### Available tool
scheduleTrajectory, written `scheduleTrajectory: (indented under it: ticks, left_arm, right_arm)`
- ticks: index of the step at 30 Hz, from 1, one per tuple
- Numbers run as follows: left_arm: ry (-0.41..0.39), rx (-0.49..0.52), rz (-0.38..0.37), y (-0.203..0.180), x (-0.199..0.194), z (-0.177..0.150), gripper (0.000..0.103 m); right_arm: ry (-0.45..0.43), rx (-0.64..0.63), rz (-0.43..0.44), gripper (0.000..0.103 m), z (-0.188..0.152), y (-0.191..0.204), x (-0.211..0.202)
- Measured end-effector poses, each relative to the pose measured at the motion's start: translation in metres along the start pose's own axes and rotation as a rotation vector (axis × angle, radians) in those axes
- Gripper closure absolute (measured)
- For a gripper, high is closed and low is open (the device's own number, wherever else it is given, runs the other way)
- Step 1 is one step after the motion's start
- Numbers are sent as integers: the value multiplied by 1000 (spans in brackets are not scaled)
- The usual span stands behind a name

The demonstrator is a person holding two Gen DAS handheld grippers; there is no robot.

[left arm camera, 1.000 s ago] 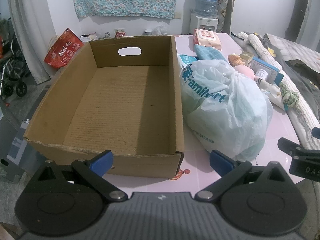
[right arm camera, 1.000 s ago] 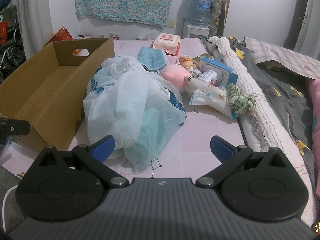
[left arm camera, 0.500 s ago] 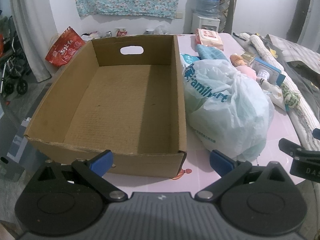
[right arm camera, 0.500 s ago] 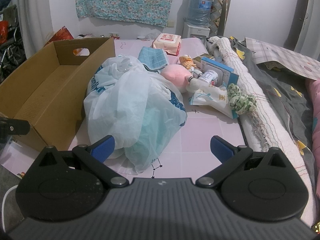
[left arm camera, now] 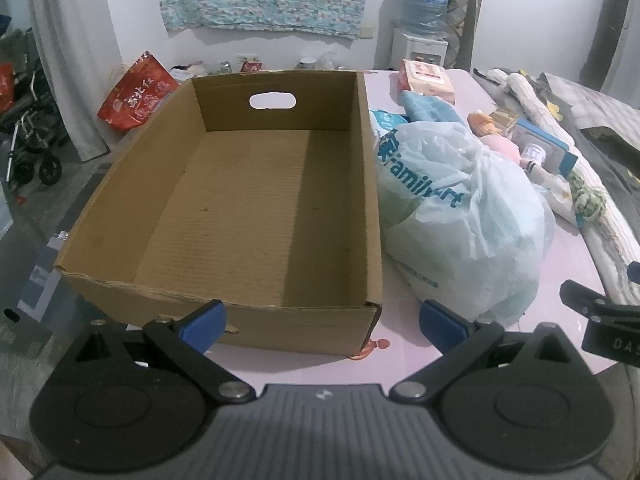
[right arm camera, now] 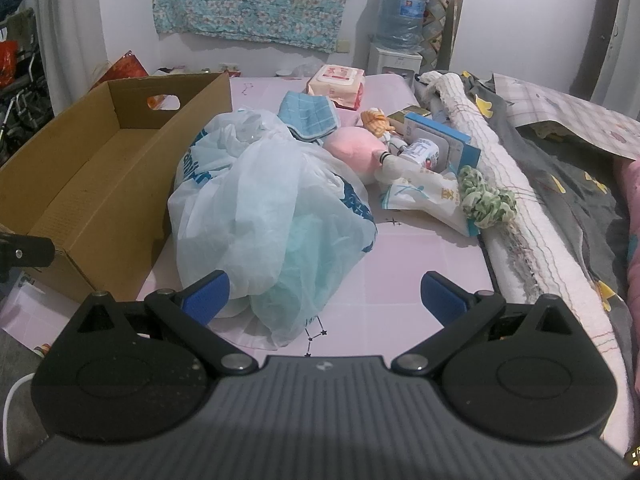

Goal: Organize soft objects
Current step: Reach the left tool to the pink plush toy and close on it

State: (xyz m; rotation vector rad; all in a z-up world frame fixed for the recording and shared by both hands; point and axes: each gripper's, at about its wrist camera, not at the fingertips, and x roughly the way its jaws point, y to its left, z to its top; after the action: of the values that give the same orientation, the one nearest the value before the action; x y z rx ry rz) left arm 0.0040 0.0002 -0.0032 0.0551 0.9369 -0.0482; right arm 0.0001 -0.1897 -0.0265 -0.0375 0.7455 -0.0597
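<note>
An empty brown cardboard box [left arm camera: 248, 208] [right arm camera: 84, 184] lies on the pink table at the left. Beside it, on its right, sits a stuffed pale plastic bag [left arm camera: 460, 216] [right arm camera: 264, 224]. Behind the bag lie a blue checked cloth [right arm camera: 308, 116], a pink plush doll [right arm camera: 356, 152] and a green scrunchie [right arm camera: 486, 198]. My left gripper [left arm camera: 322, 322] stands open in front of the box's near wall, holding nothing. My right gripper [right arm camera: 324, 300] is open just before the bag, its left fingertip [right arm camera: 206, 296] close to the plastic.
A wet-wipes pack [right arm camera: 336, 80], a blue-and-white carton [right arm camera: 440, 148], a small bottle [right arm camera: 420, 154] and a printed packet [right arm camera: 424, 198] crowd the table's back right. A rolled white towel [right arm camera: 516, 208] and grey bedding [right arm camera: 568, 200] line the right edge. A red bag [left arm camera: 136, 96] stands beyond the box.
The left view has shifted slightly, so the box and bag sit a little further right in it. The right gripper has barely moved. Both grippers stayed open.
</note>
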Motion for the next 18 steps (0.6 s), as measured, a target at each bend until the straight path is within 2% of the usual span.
scheduleTrajectory:
  ticks: [8, 15, 18]
  left_arm:
    - [-21, 18, 4, -7, -4, 0, 0]
    - [-97, 106, -45, -26, -21, 10, 0]
    - [-145, 162, -62, -37, -33, 23, 0]
  right_arm:
    - [-8, 15, -13, 1, -3, -3, -1]
    - [-20, 116, -4, 1, -25, -33, 2]
    - [-60, 167, 6, 1, -31, -51, 0]
